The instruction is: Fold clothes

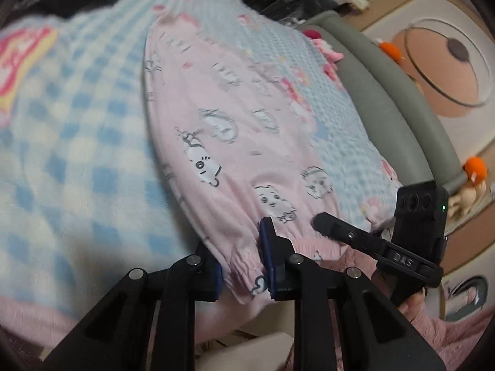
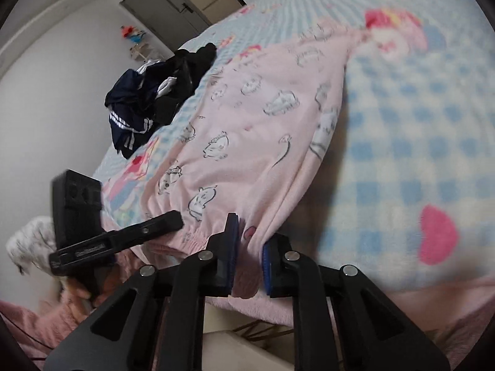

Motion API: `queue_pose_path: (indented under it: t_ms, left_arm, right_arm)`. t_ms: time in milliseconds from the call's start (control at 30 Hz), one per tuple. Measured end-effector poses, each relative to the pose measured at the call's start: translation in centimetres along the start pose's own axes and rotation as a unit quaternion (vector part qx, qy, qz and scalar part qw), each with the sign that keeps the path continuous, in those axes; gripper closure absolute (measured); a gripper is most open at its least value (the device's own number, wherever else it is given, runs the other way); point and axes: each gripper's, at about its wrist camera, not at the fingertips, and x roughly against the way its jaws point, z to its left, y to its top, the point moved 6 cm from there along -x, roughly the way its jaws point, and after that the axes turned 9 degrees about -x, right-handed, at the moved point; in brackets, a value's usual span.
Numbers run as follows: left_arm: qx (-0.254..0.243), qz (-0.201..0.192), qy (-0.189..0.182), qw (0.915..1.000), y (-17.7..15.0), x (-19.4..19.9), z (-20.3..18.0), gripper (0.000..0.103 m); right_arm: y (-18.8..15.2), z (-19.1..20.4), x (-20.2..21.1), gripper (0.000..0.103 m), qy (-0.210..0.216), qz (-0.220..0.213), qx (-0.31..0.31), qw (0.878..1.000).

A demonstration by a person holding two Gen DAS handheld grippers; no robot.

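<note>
Pink pajama pants with cartoon animal prints (image 1: 229, 142) lie stretched over a blue-and-white checked blanket (image 1: 77, 142) on the bed. My left gripper (image 1: 244, 262) is shut on the elastic waistband at one side. My right gripper (image 2: 250, 253) is shut on the waistband at the other side; the pants (image 2: 247, 130) run away from it across the blanket (image 2: 402, 154). Each wrist view shows the other gripper beside it: the right one in the left view (image 1: 371, 241), the left one in the right view (image 2: 123, 235).
A heap of dark clothes (image 2: 154, 92) lies at the far side of the bed near the white wall. A grey padded bed rail (image 1: 386, 92) runs along the bed's right side, with a patterned rug and toys (image 1: 445, 58) on the floor beyond.
</note>
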Motion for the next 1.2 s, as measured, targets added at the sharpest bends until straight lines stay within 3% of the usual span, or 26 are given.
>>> queue_pose_path:
  t_ms: [200,400,533,633,700,800,967,1000,1033,1100,1133,1200]
  left_arm:
    - [-0.005,-0.026,-0.022,0.9994,0.2,3.6,-1.0,0.082]
    - [-0.006,-0.022,-0.042,0.9989,-0.9,5.8,-2.3,0.082]
    - [-0.025,-0.009,-0.047,0.9985,-2.2,6.8,-2.9,0.082]
    - [-0.004,0.009,-0.051,0.9986,-2.6,5.6,-1.6,0.082]
    - [0.005,0.014,-0.056,0.9983,-2.3,5.0,-0.8,0.082]
    - [-0.004,0.004,-0.069,0.9976,-0.8,5.0,-0.9,0.082]
    - [-0.014,0.001,-0.073,0.9972,3.8,3.2,-0.5,0.082]
    - [-0.010,0.002,-0.068,0.9976,4.9,2.5,0.0,0.080]
    - [0.003,0.006,-0.061,0.9981,6.2,1.7,1.0,0.068]
    - [0.023,0.014,-0.021,0.9994,7.7,0.6,2.9,0.043]
    - [0.027,0.012,0.000,0.9996,8.2,0.6,3.5,0.043]
    - [0.015,-0.024,0.006,0.9996,8.6,2.0,3.7,0.043]
  right_arm:
    - [0.1,1.1,3.2,0.091,0.063,-0.016,-0.023,0.998]
    - [-1.9,2.6,6.2,0.091,0.088,-0.016,-0.023,0.996]
    - [-4.1,1.5,6.3,0.091,0.094,0.012,-0.049,0.994]
    - [-4.6,-0.4,4.3,0.091,0.094,0.049,-0.089,0.990]
    - [-4.1,-0.7,3.7,0.091,0.089,0.054,-0.095,0.990]
    - [-2.3,0.5,4.0,0.091,0.083,0.031,-0.051,0.995]
    - [2.5,0.7,1.5,0.090,0.075,0.014,-0.029,0.997]
    - [3.9,0.7,1.0,0.088,0.073,0.006,-0.025,0.997]
    - [5.2,0.8,0.6,0.088,0.071,-0.003,-0.022,0.997]
    - [7.7,0.5,-0.3,0.070,0.046,-0.018,-0.031,0.998]
    - [8.5,0.2,-0.5,0.066,0.034,-0.026,-0.044,0.998]
    - [9.3,0.0,-0.2,0.063,0.029,-0.040,-0.060,0.997]
